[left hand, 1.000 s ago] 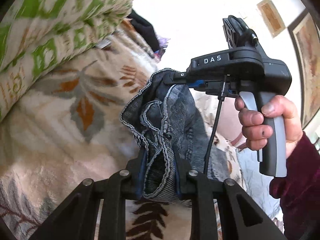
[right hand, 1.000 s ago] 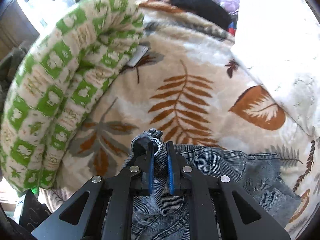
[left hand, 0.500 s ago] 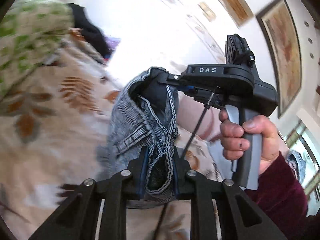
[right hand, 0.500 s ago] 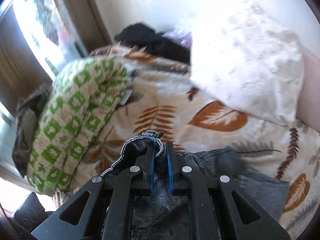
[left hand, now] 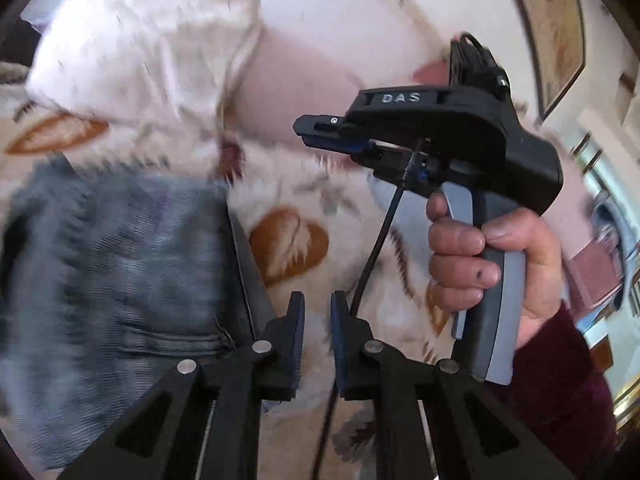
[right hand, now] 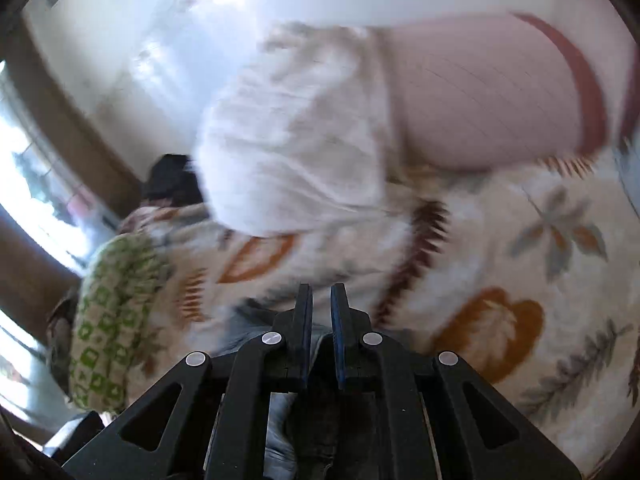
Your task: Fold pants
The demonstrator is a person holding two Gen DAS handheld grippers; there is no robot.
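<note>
From my left claw's camera, my left claw [left hand: 317, 312] closing on nothing, jeans [left hand: 120, 280] flat on the leaf blanket [left hand: 320, 196] just left of it, my right claw [left hand: 310, 134] pinched shut and empty, from the right camera, jeans [right hand: 256, 332] under my shut claw [right hand: 319, 312], blurry.

Pants [left hand: 120, 272]: faded blue-grey denim.
Blanket [left hand: 288, 248]: cream, orange and grey leaf print.
Quilt [right hand: 116, 320], beside blanket: green-and-cream squares.
Sleeve [left hand: 560, 380]: maroon.
</note>
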